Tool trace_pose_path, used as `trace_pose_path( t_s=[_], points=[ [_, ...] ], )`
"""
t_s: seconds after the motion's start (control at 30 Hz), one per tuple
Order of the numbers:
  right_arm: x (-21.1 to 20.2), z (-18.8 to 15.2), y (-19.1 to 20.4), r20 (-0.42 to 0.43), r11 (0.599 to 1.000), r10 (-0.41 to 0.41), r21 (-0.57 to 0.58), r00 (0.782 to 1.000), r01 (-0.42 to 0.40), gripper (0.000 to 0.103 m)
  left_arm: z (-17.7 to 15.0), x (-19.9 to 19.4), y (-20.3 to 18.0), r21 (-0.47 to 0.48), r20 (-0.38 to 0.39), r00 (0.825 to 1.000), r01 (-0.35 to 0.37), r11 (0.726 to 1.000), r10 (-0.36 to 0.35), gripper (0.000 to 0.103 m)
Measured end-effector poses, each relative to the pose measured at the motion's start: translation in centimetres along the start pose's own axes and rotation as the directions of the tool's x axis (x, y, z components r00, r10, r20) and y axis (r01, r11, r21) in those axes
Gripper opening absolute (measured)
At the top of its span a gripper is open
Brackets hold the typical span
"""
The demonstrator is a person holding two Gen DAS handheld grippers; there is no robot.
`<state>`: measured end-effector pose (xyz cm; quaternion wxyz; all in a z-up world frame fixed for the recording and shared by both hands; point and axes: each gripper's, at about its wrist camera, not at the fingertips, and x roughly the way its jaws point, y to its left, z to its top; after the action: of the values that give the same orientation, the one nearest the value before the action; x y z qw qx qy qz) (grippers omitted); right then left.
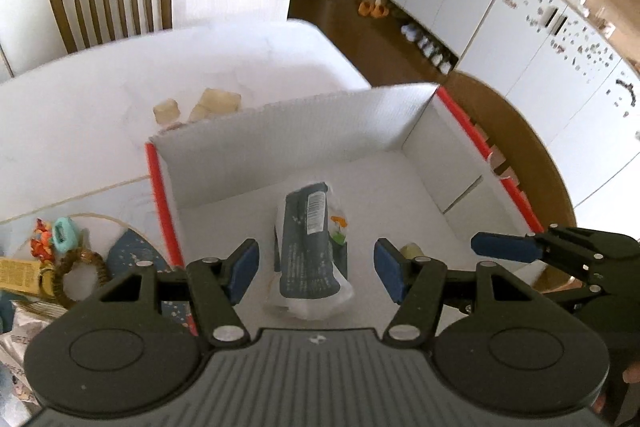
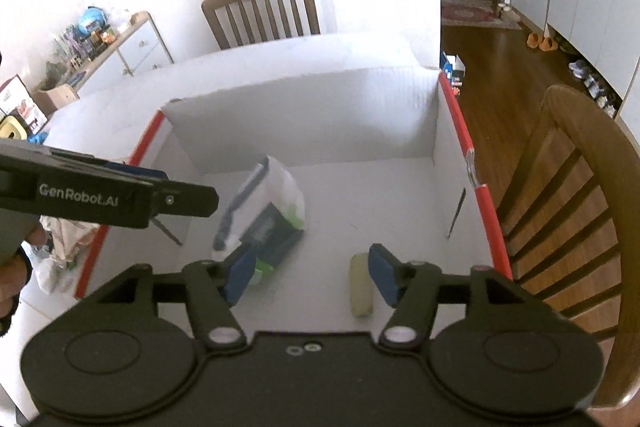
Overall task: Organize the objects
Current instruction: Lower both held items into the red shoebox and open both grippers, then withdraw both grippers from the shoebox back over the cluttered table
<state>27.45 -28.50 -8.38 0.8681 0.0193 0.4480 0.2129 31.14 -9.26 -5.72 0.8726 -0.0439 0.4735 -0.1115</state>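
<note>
Both grippers, left (image 1: 316, 271) and right (image 2: 314, 277), hover jaws spread and empty over the box (image 1: 304, 115); the loose clutter (image 1: 60, 263) lies left, probably nearer the left.

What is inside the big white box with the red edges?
Inside the white box lie a clear plastic packet with a dark label and a small pale roll. The grippers cover the nearest bit of the floor, so anything there is hidden.

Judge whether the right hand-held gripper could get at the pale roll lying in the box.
Probably yes: the right hand-held gripper hangs open above the open-topped box, and the pale roll lies uncovered beside its fingertip.
</note>
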Motion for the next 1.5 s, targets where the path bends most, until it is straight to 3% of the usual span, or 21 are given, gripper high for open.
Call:
trace_pose_path(
  t_s=[0.23,0.33,0.73,1.2,1.27,1.5],
  points=[
    [-1.3,-0.3,2.2,0.044,1.000,0.012,0.005,0.999,-0.013,0.066,-1.3,-3.8,1.0,0.022,0.098,0.995,-0.001,1.000,-0.001,0.064],
    [-2.1,-0.5,3.3,0.072,1.000,0.020,0.007,0.997,-0.021,0.069,-2.2,-5.4,1.9,0.021,0.127,0.992,-0.003,1.000,0.000,0.072],
    [-4.4,-1.6,8.3,0.166,0.999,0.049,-0.011,0.985,-0.047,0.084,-5.6,-10.5,7.3,-0.025,0.191,0.981,-0.014,1.000,0.018,0.079],
    [-3.5,-2.9,15.9,0.182,0.998,0.059,0.017,0.981,-0.063,0.088,-9.4,-15.5,13.8,-0.063,0.259,0.963,-0.058,0.996,0.072,0.080],
    [-3.2,-3.1,17.0,0.178,0.997,0.066,0.020,0.982,-0.070,0.088,-9.9,-15.9,14.8,-0.072,0.262,0.962,-0.061,0.996,0.078,0.089],
    [-2.0,-3.3,20.3,0.162,0.997,0.073,0.009,0.984,-0.076,0.090,-11.5,-17.2,18.5,-0.104,0.281,0.954,-0.080,0.991,0.107,0.092]
  ],
)
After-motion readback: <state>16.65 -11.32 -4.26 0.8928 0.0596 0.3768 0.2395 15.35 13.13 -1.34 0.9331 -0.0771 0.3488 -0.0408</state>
